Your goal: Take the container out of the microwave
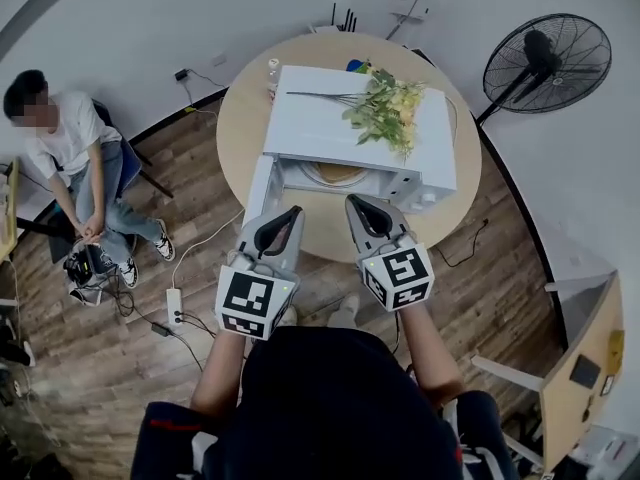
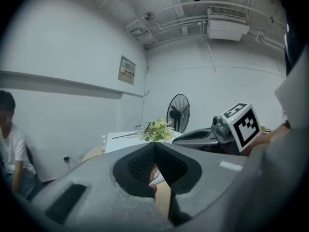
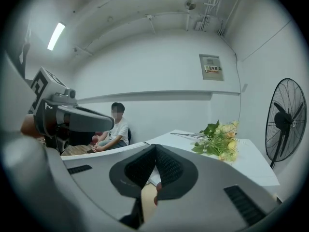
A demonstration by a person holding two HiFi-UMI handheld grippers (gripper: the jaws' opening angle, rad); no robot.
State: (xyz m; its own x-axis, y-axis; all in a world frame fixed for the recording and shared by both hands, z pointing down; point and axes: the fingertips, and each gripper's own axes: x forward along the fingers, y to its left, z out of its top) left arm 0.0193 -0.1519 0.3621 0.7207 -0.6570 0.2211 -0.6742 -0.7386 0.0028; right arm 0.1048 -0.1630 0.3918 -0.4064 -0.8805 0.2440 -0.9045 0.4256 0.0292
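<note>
A white microwave stands on a round wooden table, its door swung open to the left. Inside the cavity shows a round beige container, mostly hidden by the microwave's top. In the head view both grippers hover side by side just in front of the opening, pointing at it. My left gripper is shut with nothing in it, near the door. My right gripper is shut and empty too, before the middle of the opening. In the gripper views each pair of jaws meets at the tips: left gripper, right gripper.
A bunch of flowers lies on the microwave's top. A standing fan is at the back right. A person sits at the left by the wall. A power strip and cables lie on the floor. A wooden cabinet stands at the right.
</note>
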